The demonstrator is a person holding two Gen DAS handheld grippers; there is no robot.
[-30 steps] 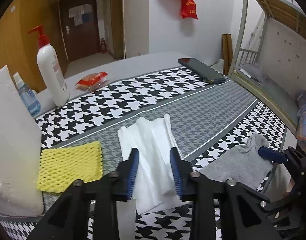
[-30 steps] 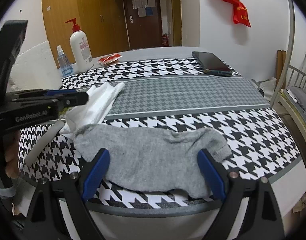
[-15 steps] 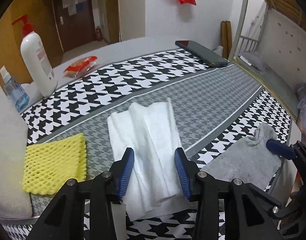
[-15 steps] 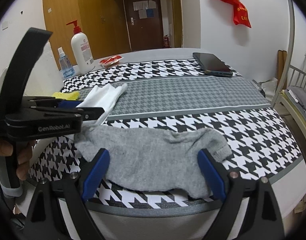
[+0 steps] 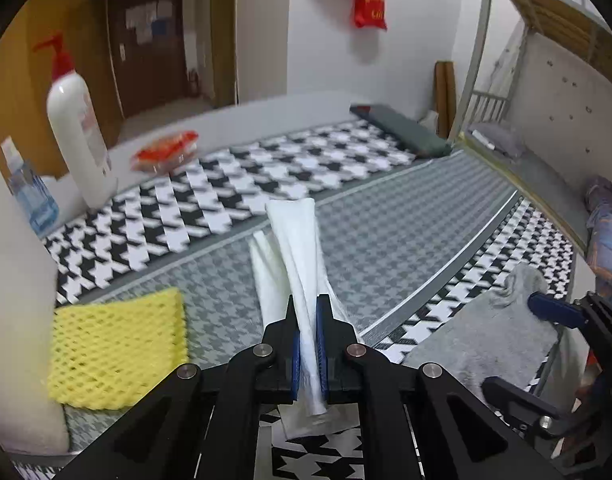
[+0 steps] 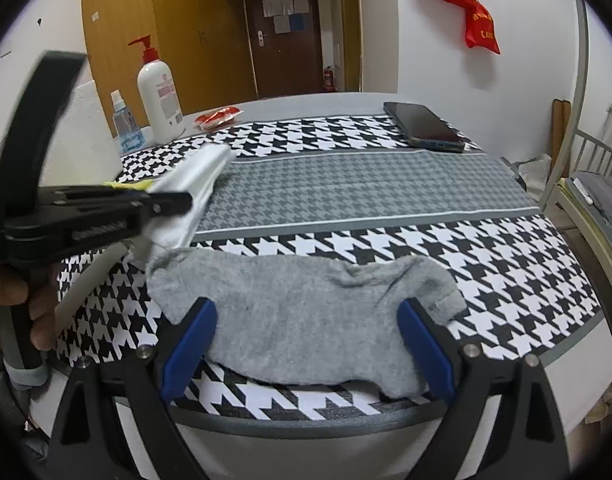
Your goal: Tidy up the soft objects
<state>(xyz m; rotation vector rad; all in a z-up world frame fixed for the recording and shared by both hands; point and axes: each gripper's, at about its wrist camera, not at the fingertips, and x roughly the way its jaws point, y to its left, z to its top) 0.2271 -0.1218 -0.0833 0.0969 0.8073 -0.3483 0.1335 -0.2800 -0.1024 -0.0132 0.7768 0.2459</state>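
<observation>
A white cloth (image 5: 294, 236) lies on the grey band of the houndstooth table cover, pinched into a narrow strip. My left gripper (image 5: 308, 308) is shut on its near end, jaws closing tight with the blue pads pressing the cloth. The right wrist view shows the same gripper (image 6: 178, 202) from the side with the cloth (image 6: 202, 172) beyond it. A grey sock (image 6: 306, 280) lies flat near the table's front edge. My right gripper (image 6: 306, 308) stands open, one finger on each side of the sock, its pads not pressing it. A yellow foam net (image 5: 114, 344) lies left of the cloth.
A white pump bottle (image 5: 80, 140), a small blue bottle (image 5: 32, 196) and a red packet (image 5: 164, 152) stand at the back left. A dark phone (image 6: 424, 126) lies at the back right. A white foam block (image 5: 14, 320) rises at the left; a metal bunk bed (image 5: 526, 160) stands to the right.
My left gripper went from open over the spread white cloth to shut on it, gathering it into a narrow strip. The right gripper and the sock have not moved.
</observation>
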